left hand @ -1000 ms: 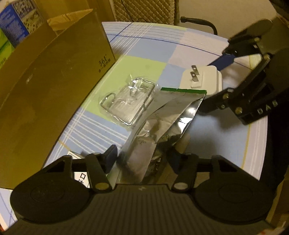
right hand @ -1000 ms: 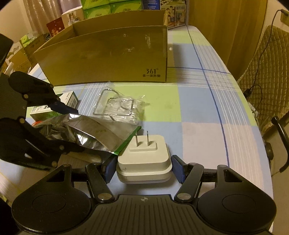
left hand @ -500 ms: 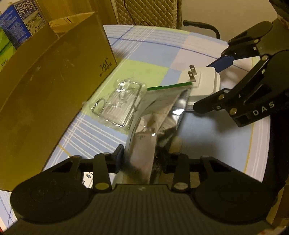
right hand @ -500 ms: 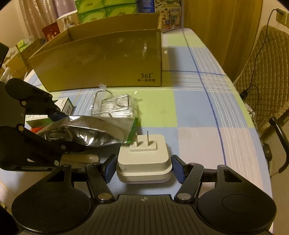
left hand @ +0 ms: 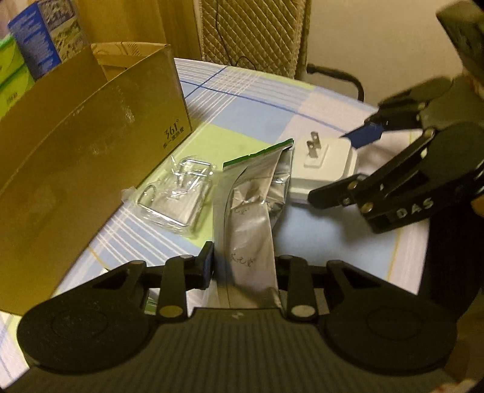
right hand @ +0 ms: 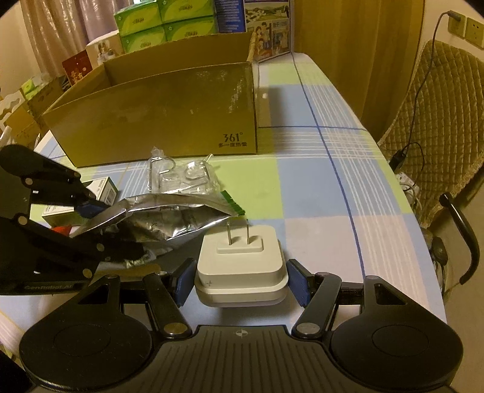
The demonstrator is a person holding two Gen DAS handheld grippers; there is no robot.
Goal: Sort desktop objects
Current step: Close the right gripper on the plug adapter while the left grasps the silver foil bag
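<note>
The left gripper (left hand: 243, 269) is clamped on the near end of a silver foil pouch (left hand: 251, 211), whose green-edged mouth points away toward the white plug adapter (left hand: 323, 163). In the right wrist view the pouch (right hand: 169, 217) hangs crumpled between the left gripper's black fingers (right hand: 75, 193), its green strip lying just beside the adapter's two prongs.

The right gripper (right hand: 239, 278) has its blue pads on either side of the white plug adapter (right hand: 242, 260), which sits prongs-up on the checked tablecloth (right hand: 302, 187). The pads stand close against the adapter's flanks, though whether they actually press it cannot be told.

Between the pouch and the open cardboard box (right hand: 169, 115) printed "361°" lies a clear plastic packet holding a wire hook (right hand: 181, 178), directly in the path from the pouch to the box. Behind the left gripper a small white carton (right hand: 103, 189) rests on the cloth, partly hidden by the fingers.

Green tissue boxes (right hand: 163, 21) and a blue printed carton (right hand: 266, 27) stand beyond the cardboard box. A quilted chair (right hand: 438, 115) with a black cable draped over it stands at the table's right edge, well apart from the work.
</note>
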